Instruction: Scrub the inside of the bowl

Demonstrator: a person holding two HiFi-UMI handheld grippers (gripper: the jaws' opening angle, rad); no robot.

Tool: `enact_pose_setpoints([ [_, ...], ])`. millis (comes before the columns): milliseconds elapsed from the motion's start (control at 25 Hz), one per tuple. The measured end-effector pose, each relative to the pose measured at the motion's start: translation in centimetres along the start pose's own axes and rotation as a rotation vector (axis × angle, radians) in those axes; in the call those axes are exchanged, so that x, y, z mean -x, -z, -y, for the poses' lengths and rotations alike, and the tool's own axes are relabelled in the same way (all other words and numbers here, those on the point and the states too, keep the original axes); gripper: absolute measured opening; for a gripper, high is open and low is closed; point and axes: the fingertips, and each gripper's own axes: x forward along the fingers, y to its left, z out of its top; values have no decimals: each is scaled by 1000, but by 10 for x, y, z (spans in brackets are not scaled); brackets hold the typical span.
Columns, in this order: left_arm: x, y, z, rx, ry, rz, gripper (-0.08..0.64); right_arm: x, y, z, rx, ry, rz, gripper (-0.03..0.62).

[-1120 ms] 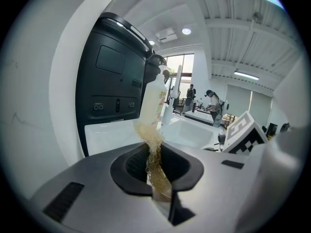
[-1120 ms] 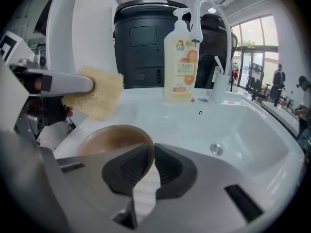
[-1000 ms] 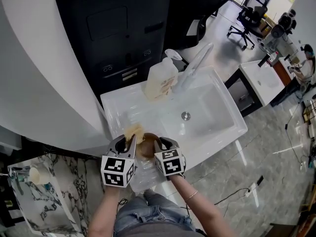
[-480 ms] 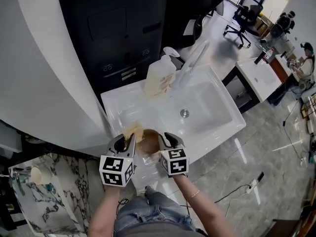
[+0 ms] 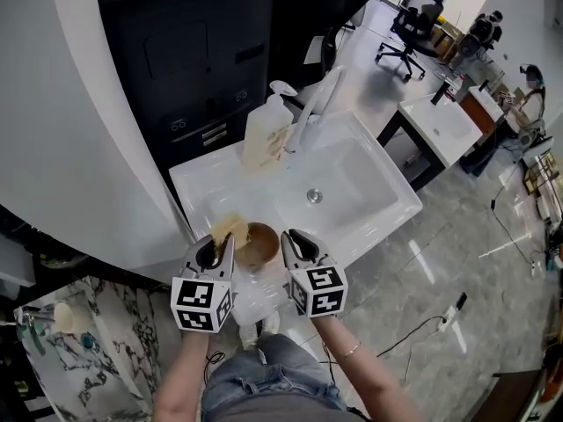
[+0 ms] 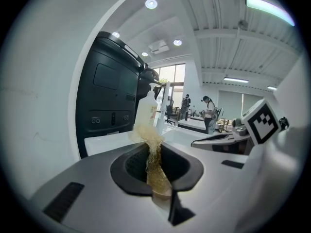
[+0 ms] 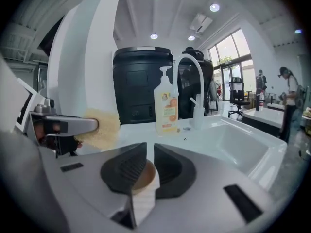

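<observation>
Over the front rim of the glossy white sink (image 5: 369, 196), the round brown bowl (image 5: 258, 245) is pinched by its thin wall in the right gripper (image 5: 296, 241); only the right gripper view shows this narrow clamp. Just beside it, the left gripper (image 5: 217, 251) squeezes a pale fibrous scrubber (image 5: 230, 229), whose strands are clear only in the left gripper view.

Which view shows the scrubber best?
The left gripper view: the scrubber fills the middle, clamped in the jaws of the left gripper. The head view shows it small, beside the bowl; the right gripper view shows a blurred tuft.
</observation>
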Motion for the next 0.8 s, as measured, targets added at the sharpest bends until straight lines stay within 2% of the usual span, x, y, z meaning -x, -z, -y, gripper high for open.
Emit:
enact_pose_setpoints([
  [400,16,-19,20,-49,27,61,46,49,-38,-4,-14,-41,186,12],
  [800,35,-28,46,-63,15,104,46,86,-52,1,21,-63,265,9],
])
